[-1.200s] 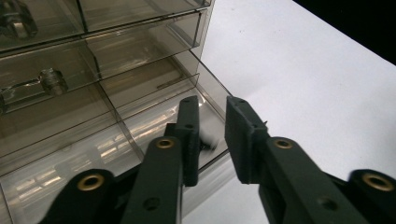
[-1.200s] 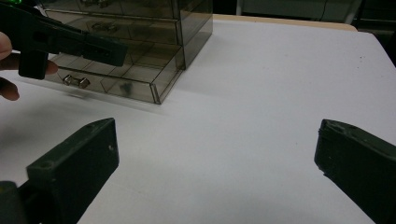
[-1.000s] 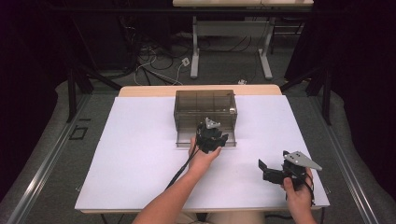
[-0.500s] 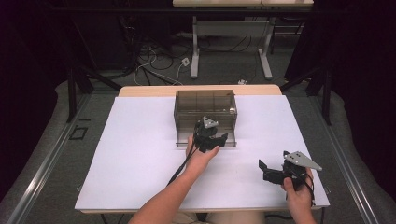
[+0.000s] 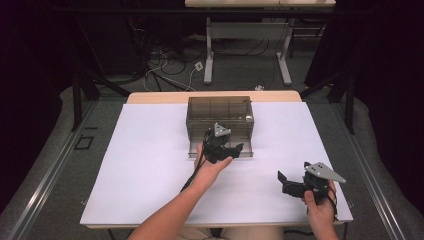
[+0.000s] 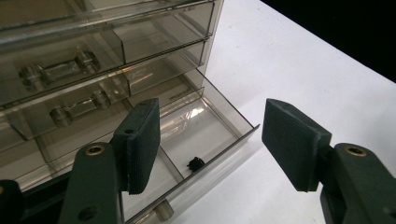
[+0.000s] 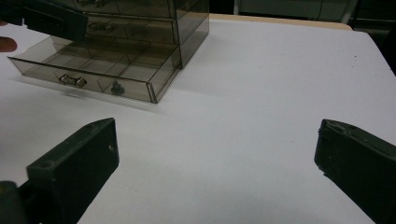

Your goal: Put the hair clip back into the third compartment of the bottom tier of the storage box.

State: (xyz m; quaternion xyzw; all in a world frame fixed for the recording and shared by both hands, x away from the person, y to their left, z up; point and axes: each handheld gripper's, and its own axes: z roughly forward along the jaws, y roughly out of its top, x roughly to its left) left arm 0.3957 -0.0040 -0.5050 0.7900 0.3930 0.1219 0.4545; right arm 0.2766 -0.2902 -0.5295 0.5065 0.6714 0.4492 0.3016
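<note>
Left gripper view: small black piece (image 6: 195, 163) in pulled-out bottom drawer (image 6: 224, 122), both grippers' jaws apart.

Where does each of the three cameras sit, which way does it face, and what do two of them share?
High view: above the person's side, facing forward and down on the table; both forearms, left gripper, right gripper.
Left gripper view: on the left gripper, facing the open bottom drawer; fingers apart.
Right gripper view: on the right gripper, low, facing the drawer cabinet; fingers apart.
Both gripper views share a small black item in the drawer.
</note>
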